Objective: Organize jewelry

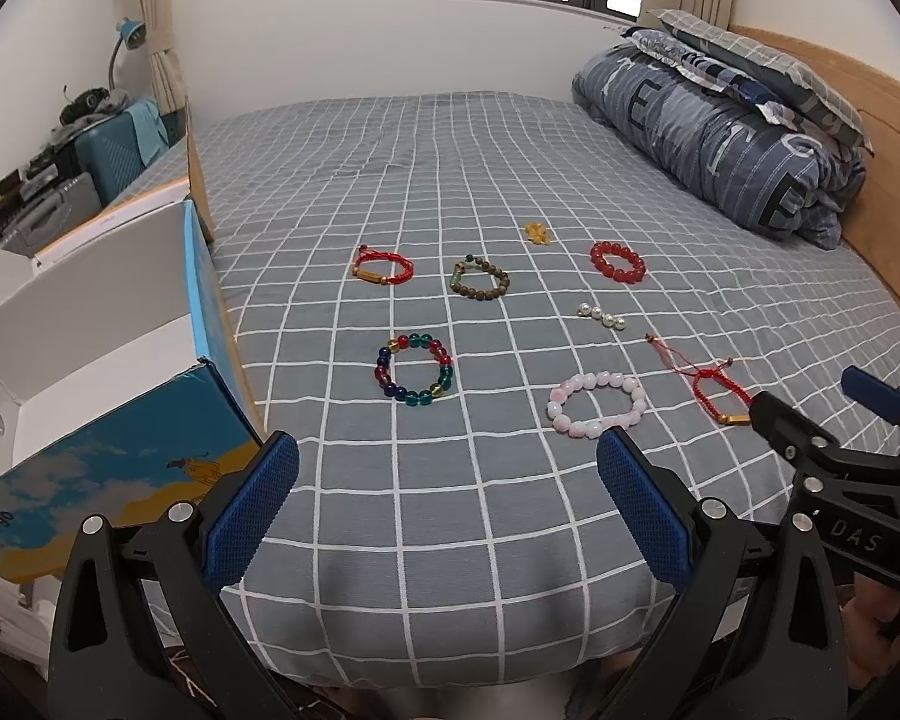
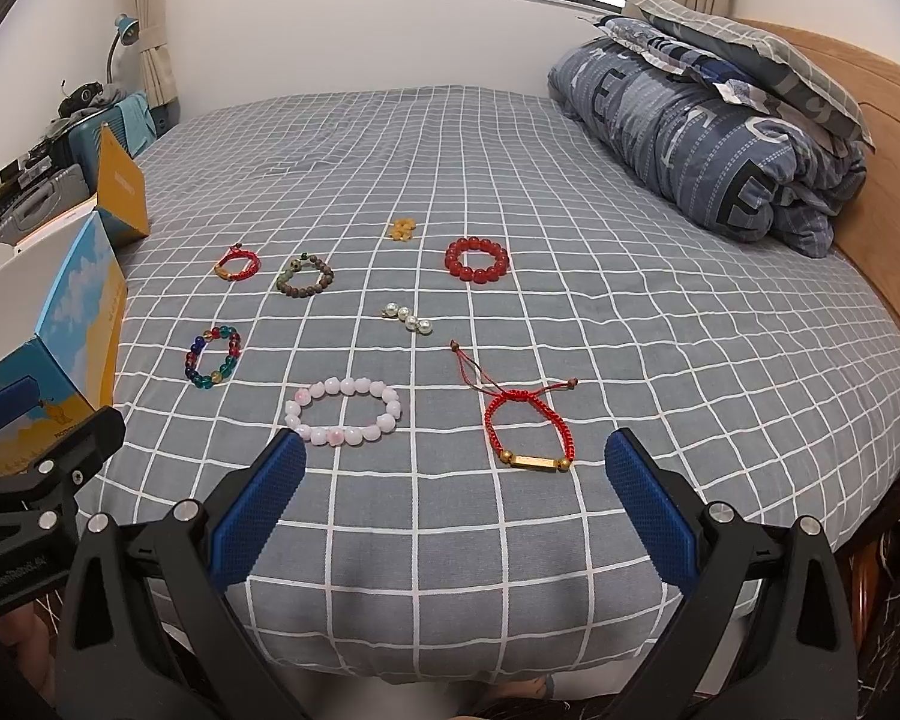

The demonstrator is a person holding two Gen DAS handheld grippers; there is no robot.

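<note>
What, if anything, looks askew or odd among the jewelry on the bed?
Nothing is damaged or spilled. The bracelets lie flat and apart on the grey checked bedsheet. Only the nearer red woven cord bracelet with a gold bar looks untidy, its loose tie cords trailing across the sheet. Both claws are open and empty.

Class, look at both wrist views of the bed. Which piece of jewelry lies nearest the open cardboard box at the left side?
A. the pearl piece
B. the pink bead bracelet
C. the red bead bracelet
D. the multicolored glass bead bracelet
D: the multicolored glass bead bracelet lies closest to the open cardboard box, while the pink bead bracelet, pearl piece and red bead bracelet lie farther right.
</note>
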